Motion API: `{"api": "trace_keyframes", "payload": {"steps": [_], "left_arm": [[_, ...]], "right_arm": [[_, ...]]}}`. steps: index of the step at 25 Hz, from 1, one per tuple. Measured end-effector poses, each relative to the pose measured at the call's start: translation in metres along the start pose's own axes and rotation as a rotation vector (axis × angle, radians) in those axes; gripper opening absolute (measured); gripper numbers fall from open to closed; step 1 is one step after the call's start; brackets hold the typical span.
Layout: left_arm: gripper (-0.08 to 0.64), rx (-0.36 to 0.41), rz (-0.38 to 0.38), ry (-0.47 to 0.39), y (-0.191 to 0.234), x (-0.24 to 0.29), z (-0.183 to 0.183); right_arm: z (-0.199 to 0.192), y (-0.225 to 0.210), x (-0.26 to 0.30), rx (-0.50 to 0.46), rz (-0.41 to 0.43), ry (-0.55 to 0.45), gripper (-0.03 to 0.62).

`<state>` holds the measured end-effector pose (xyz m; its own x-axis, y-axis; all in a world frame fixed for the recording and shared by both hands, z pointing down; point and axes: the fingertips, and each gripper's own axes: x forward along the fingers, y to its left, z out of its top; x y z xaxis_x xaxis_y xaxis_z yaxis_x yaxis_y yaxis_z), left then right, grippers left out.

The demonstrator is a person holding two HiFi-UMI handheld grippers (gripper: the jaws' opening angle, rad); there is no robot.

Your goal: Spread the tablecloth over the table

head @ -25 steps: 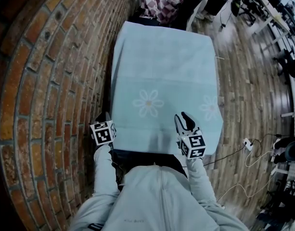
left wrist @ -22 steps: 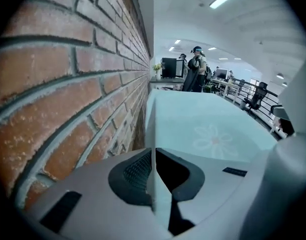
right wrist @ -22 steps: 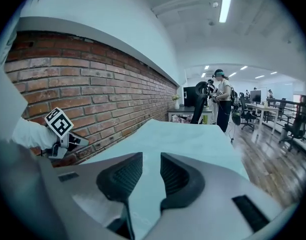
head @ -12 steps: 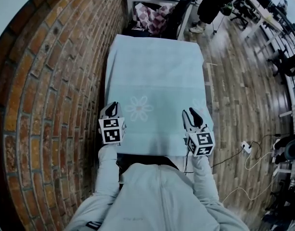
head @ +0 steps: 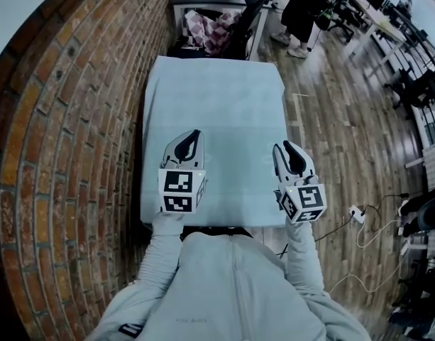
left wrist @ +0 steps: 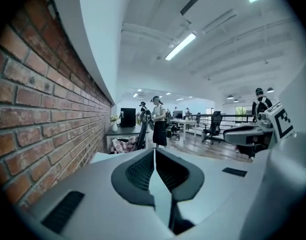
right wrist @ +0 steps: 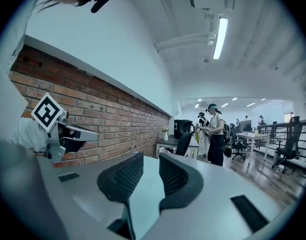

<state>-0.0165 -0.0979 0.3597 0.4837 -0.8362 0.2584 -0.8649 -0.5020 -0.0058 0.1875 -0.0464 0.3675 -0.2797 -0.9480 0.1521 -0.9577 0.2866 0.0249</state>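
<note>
A pale blue tablecloth (head: 217, 105) lies flat over the long table and hangs over its edges. Both grippers are held up in the air above its near half, pointing roughly level toward the far end. My left gripper (head: 192, 135) is shut with its pads meeting at the tips (left wrist: 154, 151) and nothing between them. My right gripper (head: 289, 150) has a gap between its pads (right wrist: 150, 159). Its jaws are closing, with nothing between them and only the cloth showing beyond. Neither gripper touches the cloth.
A brick wall (head: 61, 119) runs close along the table's left side. At the far end stand a dark chair with a checked cloth (head: 213, 30) and a person (head: 306, 9). Wooden floor lies to the right, with a power strip and cables (head: 358, 215).
Both grippers have risen from the cloth's near edge and moved forward over it. The left one rose more and tilted up toward level.
</note>
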Motion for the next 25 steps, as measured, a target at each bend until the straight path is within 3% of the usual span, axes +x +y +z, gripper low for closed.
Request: {"api": "trace_keyframes", "payload": {"steps": [4, 8, 17, 25], "left_arm": [[0.028, -0.025, -0.056, -0.045, -0.026, -0.013, 0.006], [0.026, -0.054, -0.049, -0.072, -0.027, -0.027, 0.001], [0.025, -0.089, 0.003, 0.007, -0.009, -0.048, -0.035], [0.025, -0.088, 0.004, 0.024, -0.002, -0.047, -0.039]], "right_arm": [[0.003, -0.003, -0.016, 0.027, -0.003, -0.029, 0.08], [-0.003, 0.0, -0.031, 0.059, 0.005, -0.044, 0.046], [-0.014, 0.007, -0.042, 0.051, 0.007, -0.031, 0.021], [-0.015, 0.02, -0.034, 0.034, 0.037, -0.022, 0.021]]}}
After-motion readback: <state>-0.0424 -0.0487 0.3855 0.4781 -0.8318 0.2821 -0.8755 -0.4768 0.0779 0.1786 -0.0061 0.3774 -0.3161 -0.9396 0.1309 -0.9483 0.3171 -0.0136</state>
